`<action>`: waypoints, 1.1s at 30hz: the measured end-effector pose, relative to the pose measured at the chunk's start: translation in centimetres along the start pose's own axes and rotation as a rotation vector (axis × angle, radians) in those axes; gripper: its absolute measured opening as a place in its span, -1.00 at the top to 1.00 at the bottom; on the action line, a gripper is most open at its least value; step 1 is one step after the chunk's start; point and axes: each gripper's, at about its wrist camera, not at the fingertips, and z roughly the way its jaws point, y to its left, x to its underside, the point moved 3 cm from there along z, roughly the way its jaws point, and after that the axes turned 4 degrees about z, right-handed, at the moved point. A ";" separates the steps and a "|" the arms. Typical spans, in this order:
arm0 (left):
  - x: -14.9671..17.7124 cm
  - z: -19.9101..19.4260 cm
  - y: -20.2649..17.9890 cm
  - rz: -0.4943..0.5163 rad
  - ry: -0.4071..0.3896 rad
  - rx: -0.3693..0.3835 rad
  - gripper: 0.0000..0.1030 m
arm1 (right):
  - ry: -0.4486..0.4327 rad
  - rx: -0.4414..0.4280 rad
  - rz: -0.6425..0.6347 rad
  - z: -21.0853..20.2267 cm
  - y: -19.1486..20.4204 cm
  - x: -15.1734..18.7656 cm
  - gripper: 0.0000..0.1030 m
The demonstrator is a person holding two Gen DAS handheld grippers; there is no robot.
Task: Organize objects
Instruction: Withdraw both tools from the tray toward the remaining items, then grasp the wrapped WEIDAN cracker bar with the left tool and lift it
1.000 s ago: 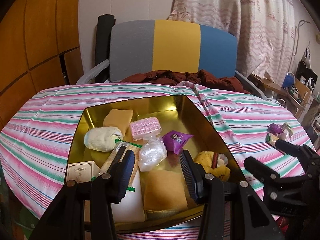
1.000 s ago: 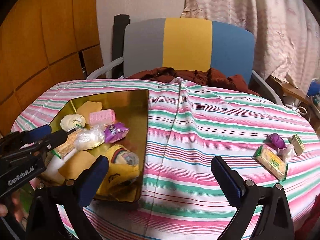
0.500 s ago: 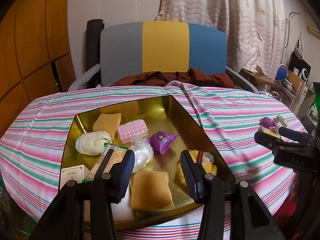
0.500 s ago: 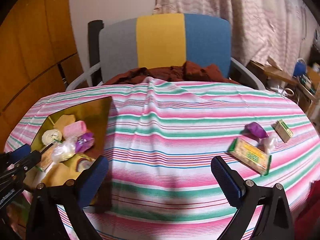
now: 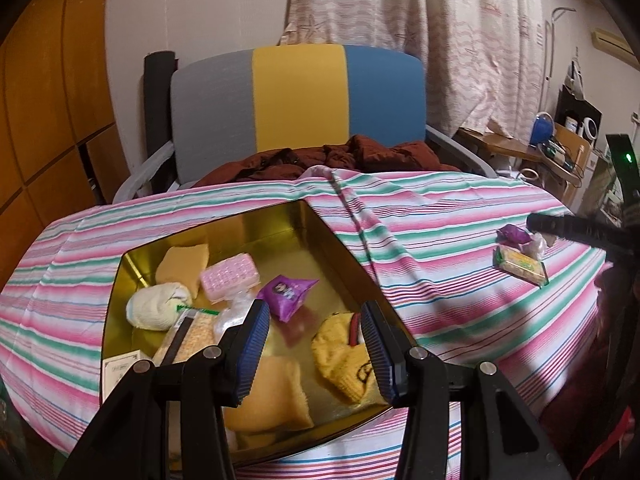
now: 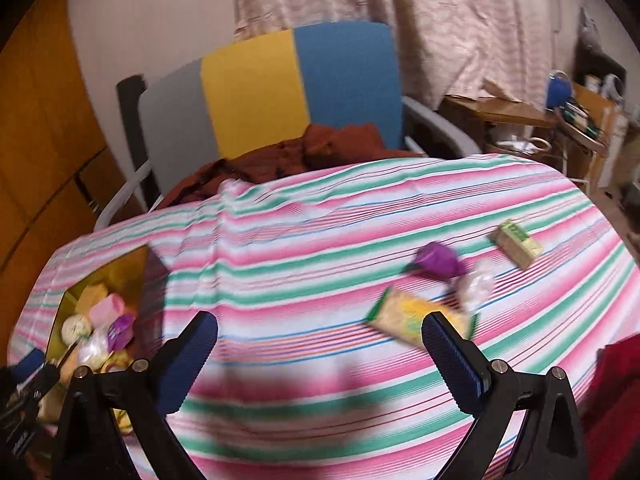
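Striped cloth [image 5: 420,248], pink, green and white, covers the table; behind it stands a chair [image 5: 298,96] with grey, yellow and blue back panels, a brown garment [image 5: 340,156] heaped on its seat, a patterned curtain [image 5: 400,20] beyond. Gold tin [image 5: 320,232], left part of the table, holds: tan sponge [image 5: 182,260] at the far end; pink block [image 5: 230,278] beside it; white roll [image 5: 156,310]; purple packet [image 5: 286,292] near the middle; clear bag [image 5: 230,318], partly hidden; yellow knit item [image 5: 340,354] by the right wall; a second tan sponge [image 5: 272,396] at the near end; a cracker pack [image 5: 192,334] and a white card [image 5: 116,368] at the near left. Loose on the cloth, well apart from the tin, at the right: biscuit pack [image 6: 416,314], purple wrapper [image 6: 436,260], clear wrapper [image 6: 478,280] touching both, small green box [image 6: 516,242] farthest out. Left gripper [image 5: 316,350] hangs over the tin's near end, fingers spread, nothing between them. Right gripper [image 6: 320,360] hovers above bare cloth, fingers spread wide and empty, its right finger [image 6: 452,356] overlapping the biscuit pack in view; this view is blurred.
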 end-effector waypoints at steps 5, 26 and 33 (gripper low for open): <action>-0.8 0.3 -1.6 0.033 -0.008 0.037 0.07 | -0.050 0.040 0.157 0.0 -5.3 -1.7 -0.99; -3.4 6.1 -12.8 0.126 0.139 0.326 0.07 | -0.167 -0.007 0.651 -1.2 -15.6 -1.3 -0.99; -3.7 10.0 -18.1 0.151 0.252 0.431 0.07 | -0.194 -0.056 0.690 -1.3 -16.1 -1.3 -0.99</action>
